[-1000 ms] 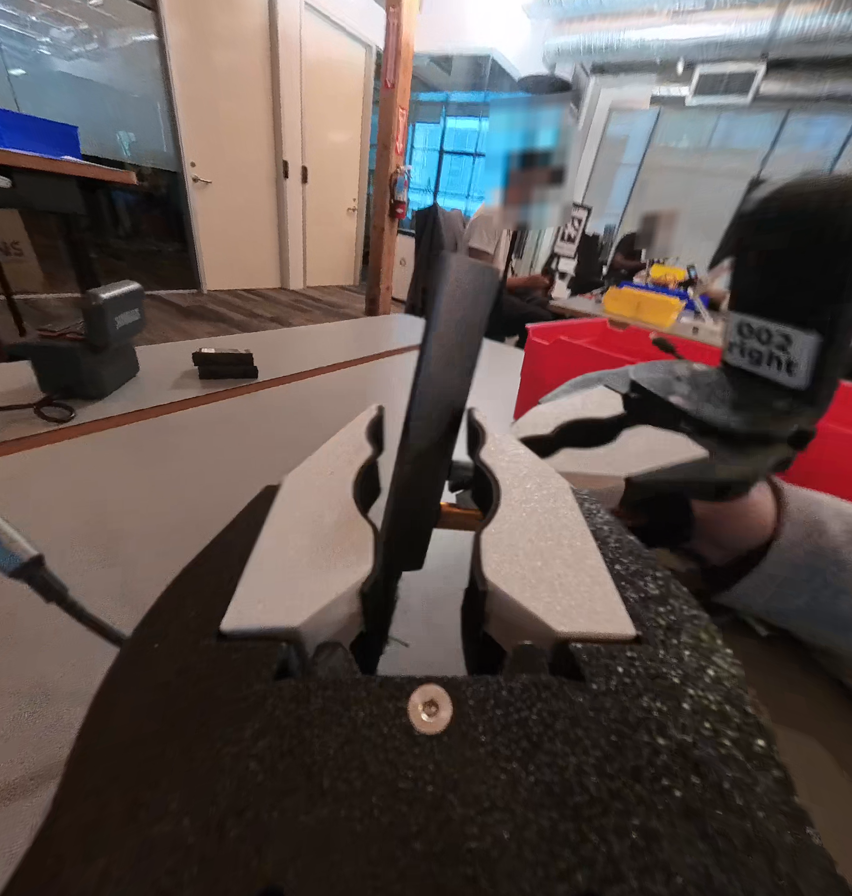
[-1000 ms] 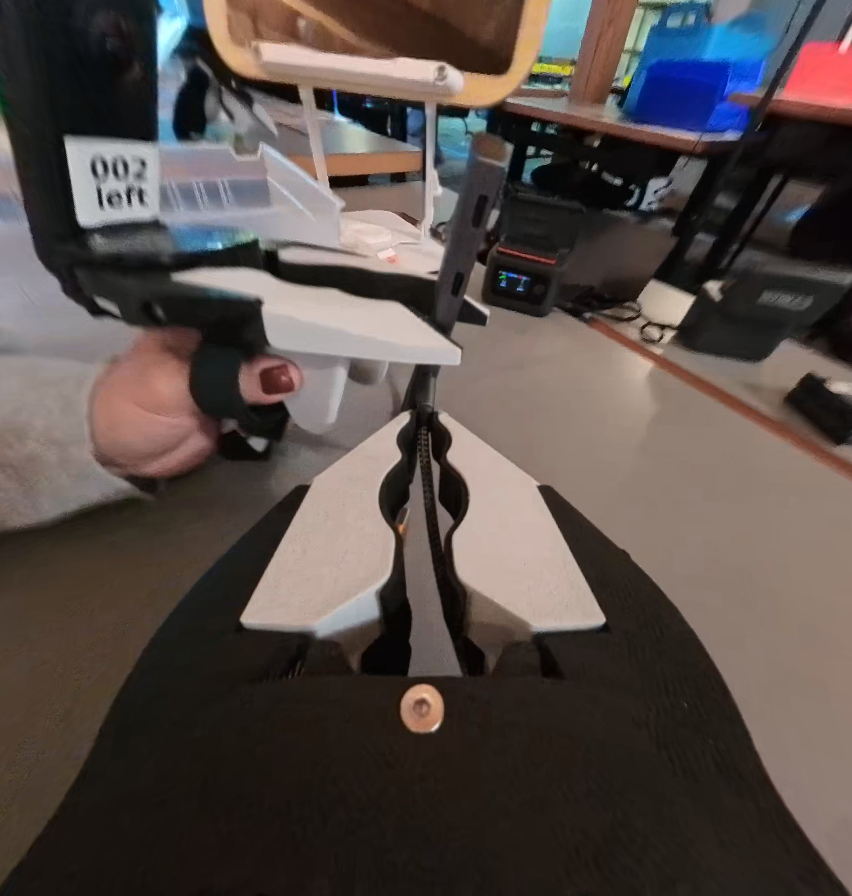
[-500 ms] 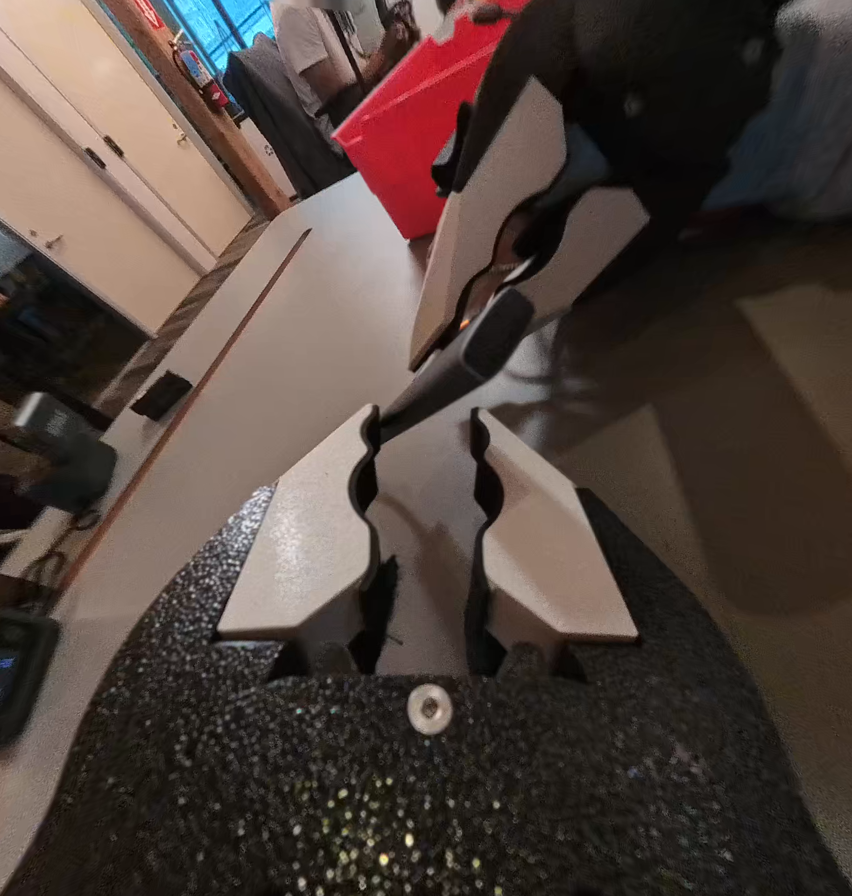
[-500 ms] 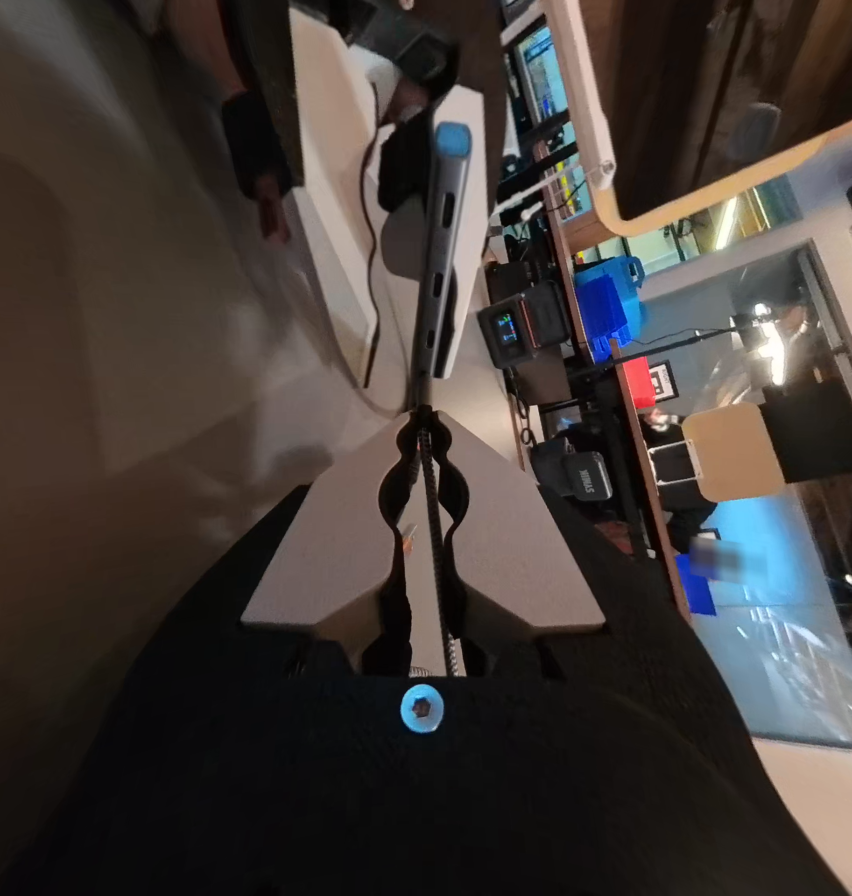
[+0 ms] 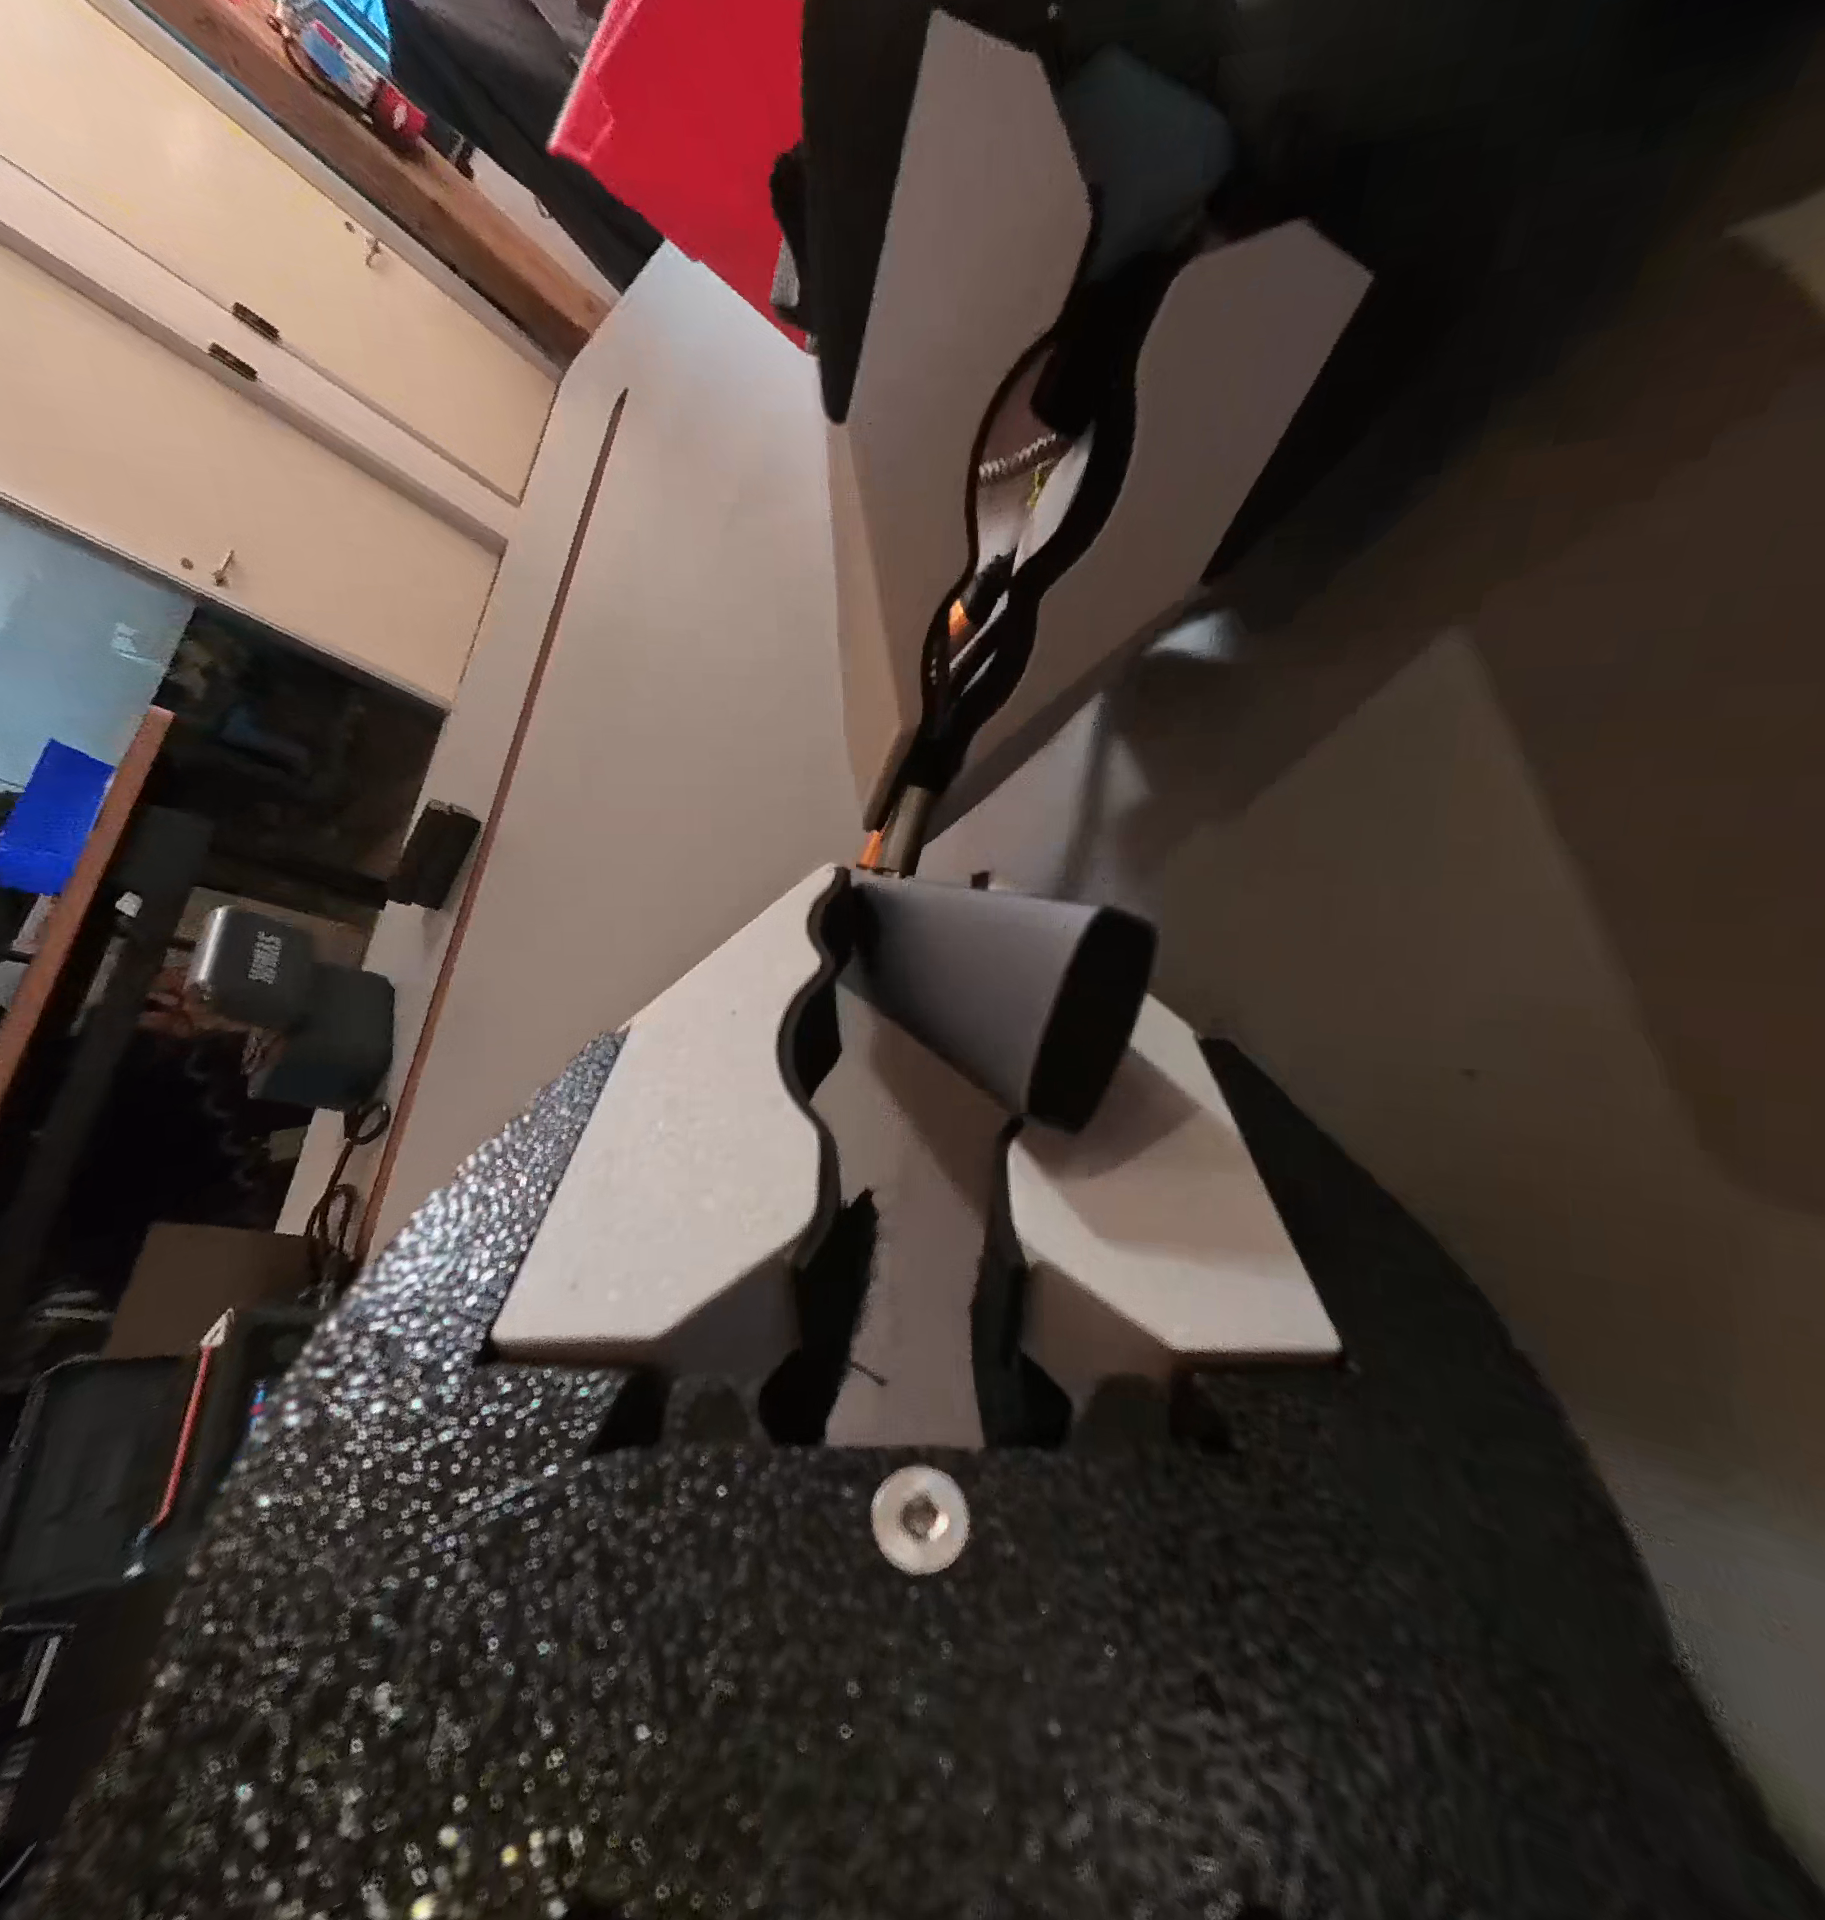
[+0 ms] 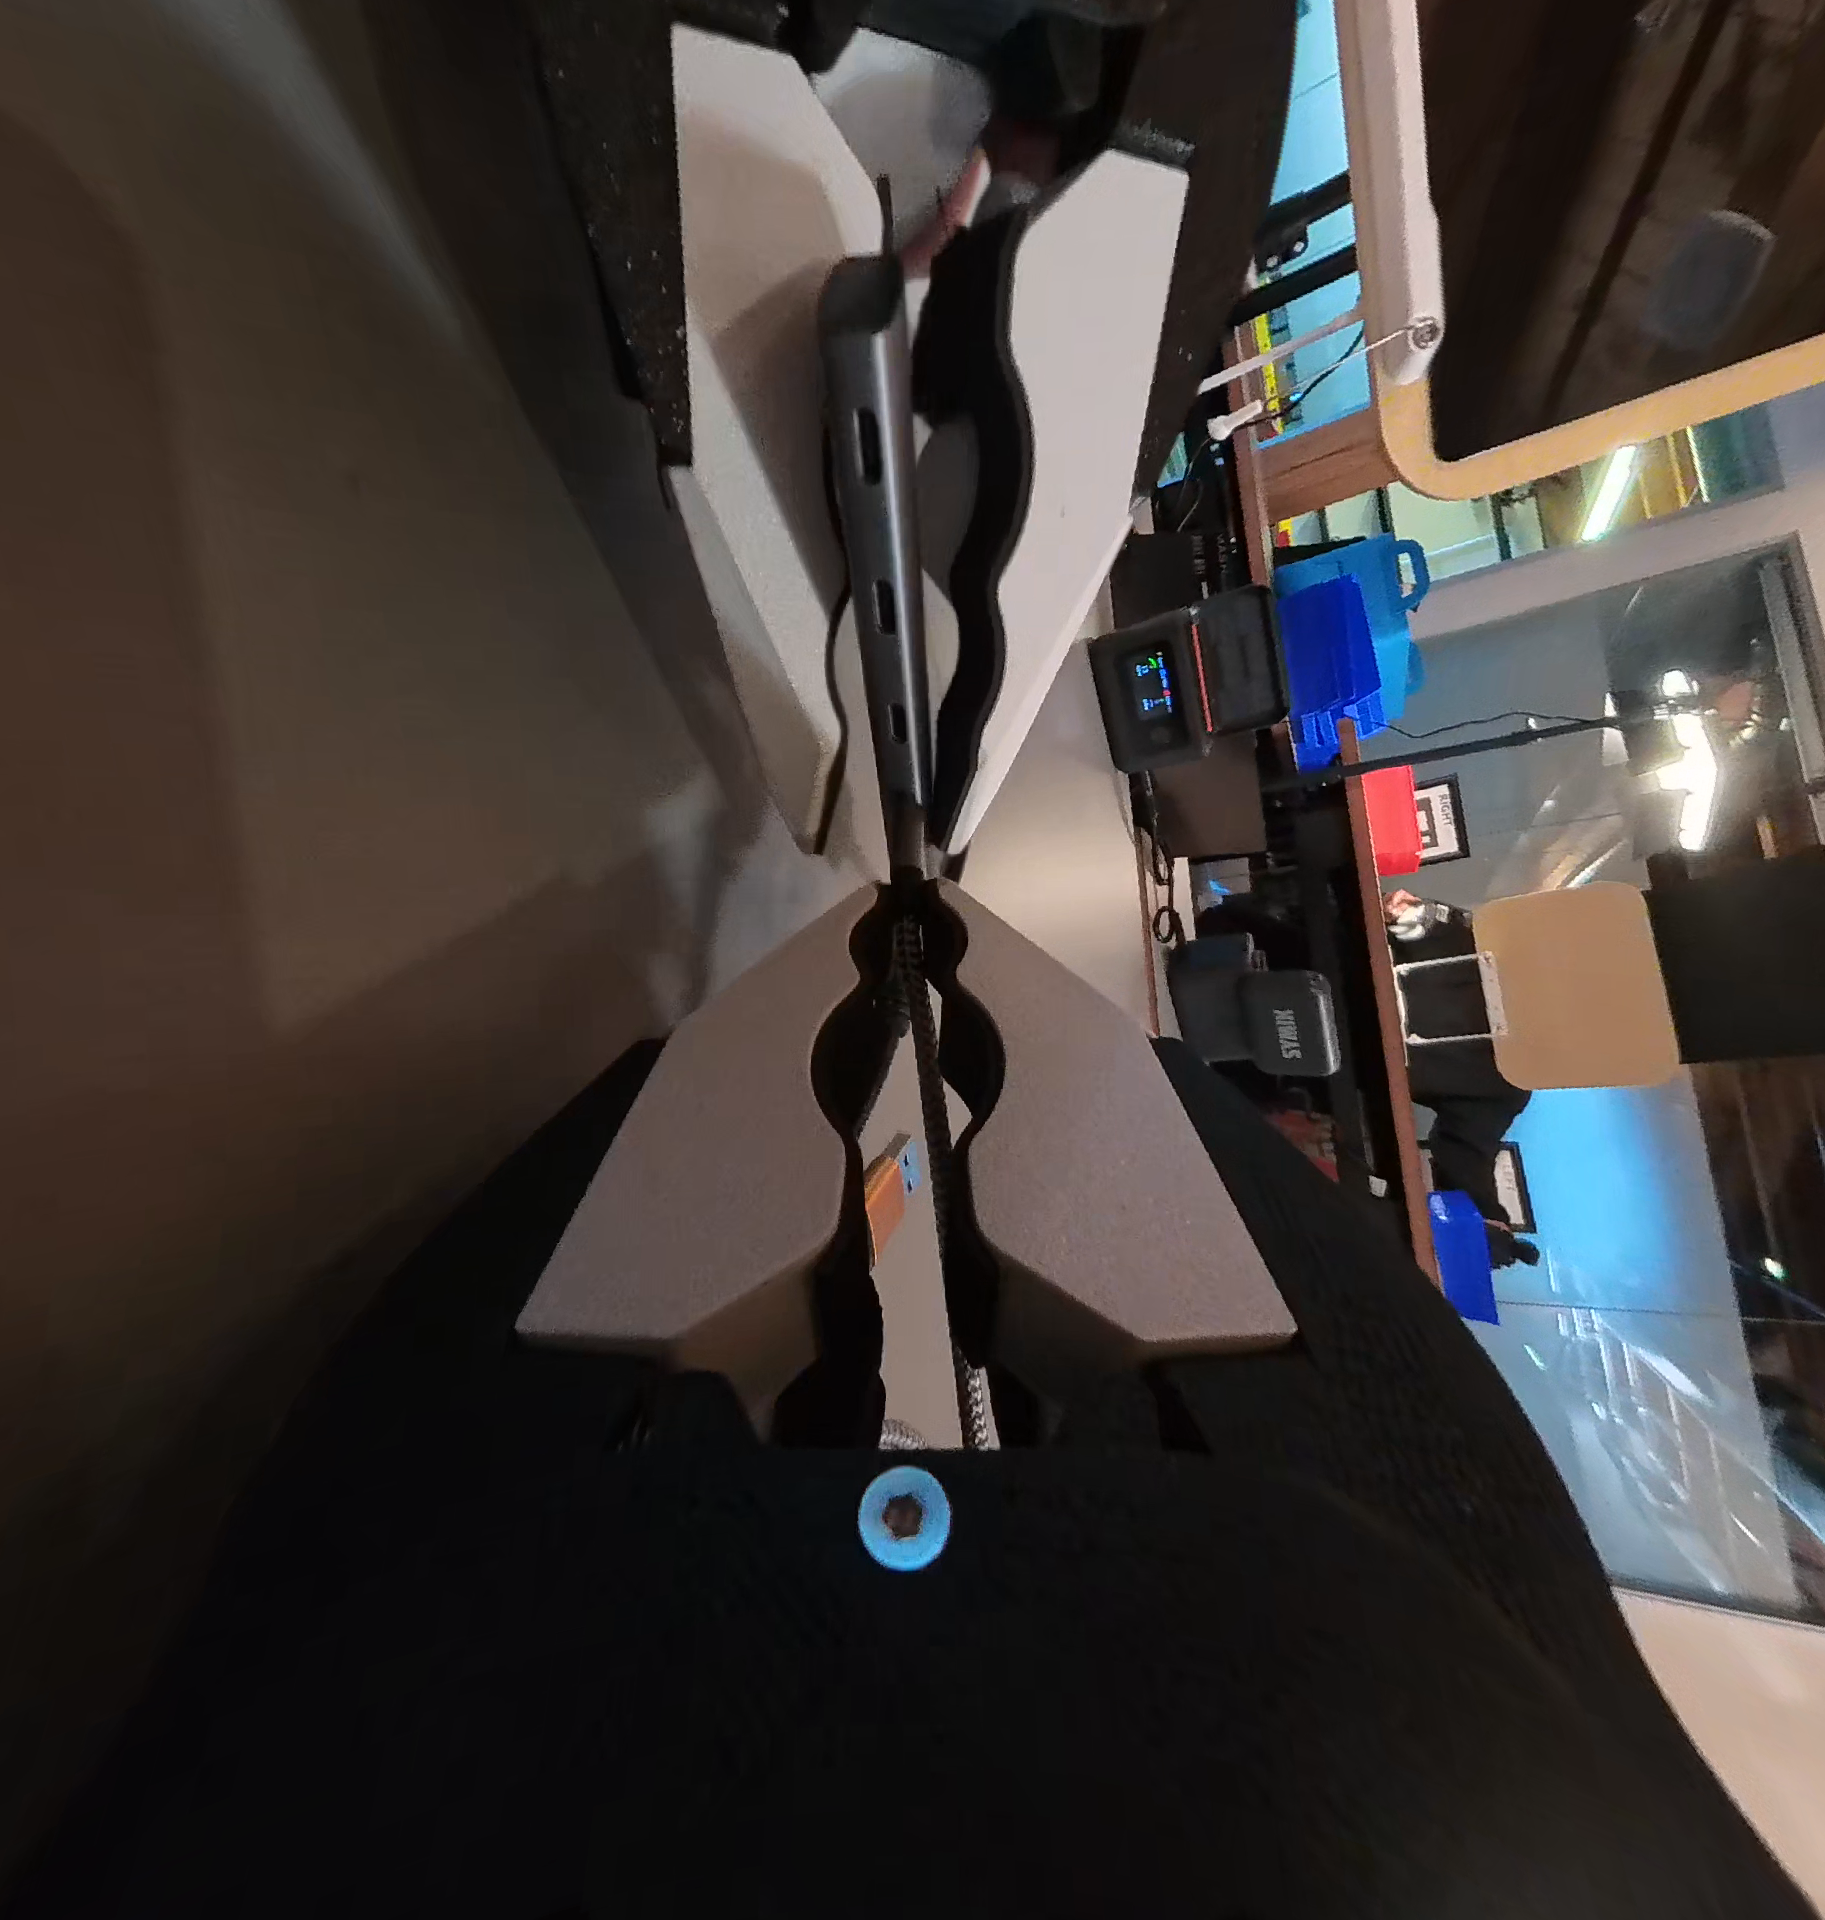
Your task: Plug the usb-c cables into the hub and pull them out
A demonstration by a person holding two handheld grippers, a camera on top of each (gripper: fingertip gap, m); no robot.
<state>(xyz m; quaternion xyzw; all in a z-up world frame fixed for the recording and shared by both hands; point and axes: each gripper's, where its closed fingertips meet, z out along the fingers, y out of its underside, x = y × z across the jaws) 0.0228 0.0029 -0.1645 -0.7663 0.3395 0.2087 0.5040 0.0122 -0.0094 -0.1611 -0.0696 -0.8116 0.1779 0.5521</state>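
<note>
The slim grey hub (image 5: 991, 987) is clamped between the tips of my left gripper (image 5: 918, 914) and sticks out over its right finger. In the right wrist view the hub (image 6: 882, 540) runs away from me, side ports showing, with the left gripper (image 6: 882, 831) shut around it. My right gripper (image 6: 913, 883) is shut on a black braided cable (image 6: 929, 1039) just behind its plug. The plug meets the hub's near end; I cannot tell how deep it sits. In the left wrist view the right gripper (image 5: 913, 769) and its cable (image 5: 949, 665) come down tip to tip.
An orange USB plug (image 6: 887, 1184) shows through the right finger gap. Both views are rolled sideways over the grey table (image 5: 679, 623). A red bin (image 5: 679, 156) stands beyond. A black device with a lit screen (image 6: 1157, 686) and blue bins (image 6: 1344, 644) sit behind. Left and right tips are no more than a few centimetres apart.
Both grippers have rolled sideways and closed in tip to tip. The hub has tipped from upright to lying across the left fingers. The cable plug now meets the hub's end.
</note>
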